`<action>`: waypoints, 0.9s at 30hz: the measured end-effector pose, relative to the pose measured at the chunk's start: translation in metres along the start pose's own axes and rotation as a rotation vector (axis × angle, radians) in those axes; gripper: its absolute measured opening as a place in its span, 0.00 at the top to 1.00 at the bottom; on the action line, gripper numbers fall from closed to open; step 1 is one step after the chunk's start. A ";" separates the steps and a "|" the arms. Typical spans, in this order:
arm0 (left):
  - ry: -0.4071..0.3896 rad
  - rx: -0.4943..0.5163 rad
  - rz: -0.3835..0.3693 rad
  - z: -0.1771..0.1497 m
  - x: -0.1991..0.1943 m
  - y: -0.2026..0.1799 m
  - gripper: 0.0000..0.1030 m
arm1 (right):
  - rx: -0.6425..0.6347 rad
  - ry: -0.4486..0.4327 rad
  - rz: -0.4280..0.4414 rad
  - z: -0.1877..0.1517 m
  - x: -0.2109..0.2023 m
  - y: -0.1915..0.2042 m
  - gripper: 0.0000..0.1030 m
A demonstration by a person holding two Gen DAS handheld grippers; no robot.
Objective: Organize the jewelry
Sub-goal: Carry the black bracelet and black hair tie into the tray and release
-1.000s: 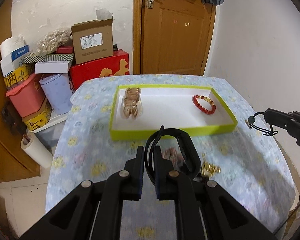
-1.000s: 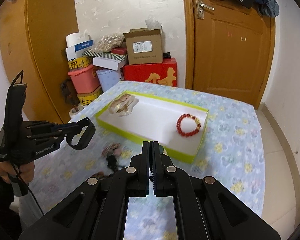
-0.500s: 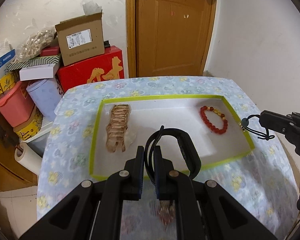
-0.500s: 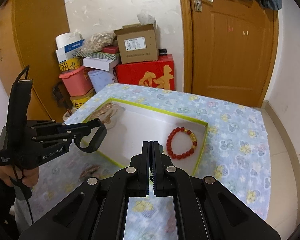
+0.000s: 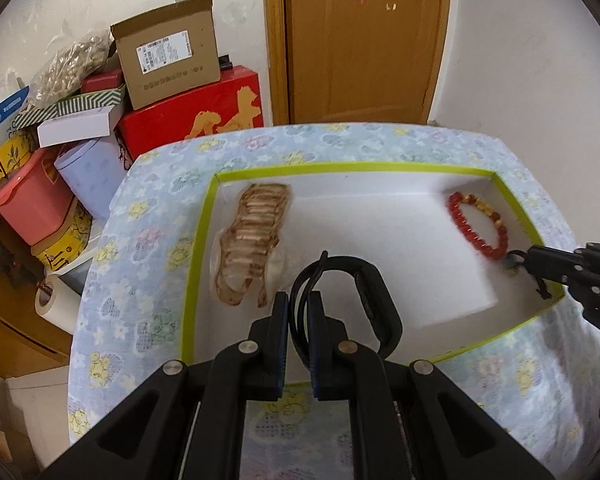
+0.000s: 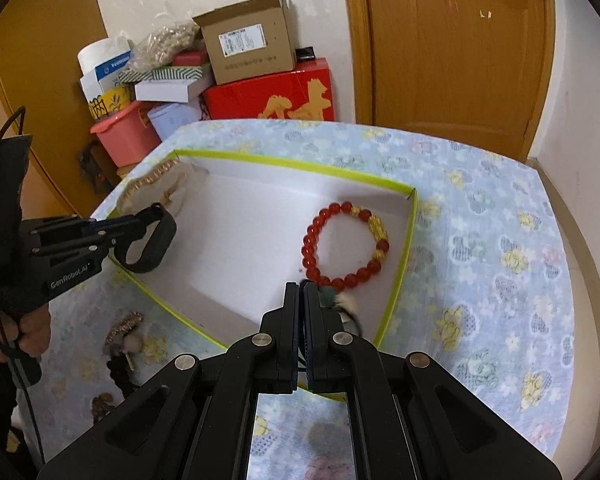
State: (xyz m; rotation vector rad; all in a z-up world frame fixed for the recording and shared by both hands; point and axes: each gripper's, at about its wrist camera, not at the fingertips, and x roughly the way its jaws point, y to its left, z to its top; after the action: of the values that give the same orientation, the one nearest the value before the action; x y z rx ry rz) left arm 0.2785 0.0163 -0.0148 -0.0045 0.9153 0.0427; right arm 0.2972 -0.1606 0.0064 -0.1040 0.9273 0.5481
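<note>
Grippers are both seen clamped on loads. Left gripper (image 5: pixel 298 312) is closed on a black band (image 5: pixel 364 292), held over the white tray (image 5: pixel 400 220). Right gripper (image 6: pixel 301 300) is pinched on a small cord charm (image 6: pixel 340 302), just beside the red bead bracelet (image 6: pixel 346 246). Est. progress approx. half: bracelet and gold chain piece (image 5: pixel 252 240) are laid in tray; held items not yet released; several pcs (image 6: pixel 120 340) are left on the floral cloth (image 6: pixel 480 240). No obstruction is noted. Stacked boxes (image 5: pixel 168 64) are seen beyond, w/ a door.
</note>
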 end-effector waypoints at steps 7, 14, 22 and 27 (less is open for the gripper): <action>0.015 -0.026 0.010 -0.002 0.007 0.008 0.90 | -0.001 0.020 -0.013 -0.001 0.000 0.000 0.98; -0.009 -0.033 -0.004 -0.004 -0.001 0.009 0.88 | 0.003 0.020 -0.010 -0.005 -0.001 -0.001 0.82; -0.055 -0.050 -0.041 -0.006 -0.017 0.008 0.71 | 0.000 0.000 0.000 -0.009 -0.010 0.002 0.76; -0.079 -0.042 -0.047 -0.010 -0.031 0.006 0.71 | 0.011 -0.023 0.001 -0.015 -0.025 0.005 0.75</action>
State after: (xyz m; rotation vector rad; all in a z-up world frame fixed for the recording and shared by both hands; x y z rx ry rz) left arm 0.2510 0.0209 0.0039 -0.0634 0.8347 0.0185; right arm 0.2722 -0.1713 0.0180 -0.0872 0.9083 0.5439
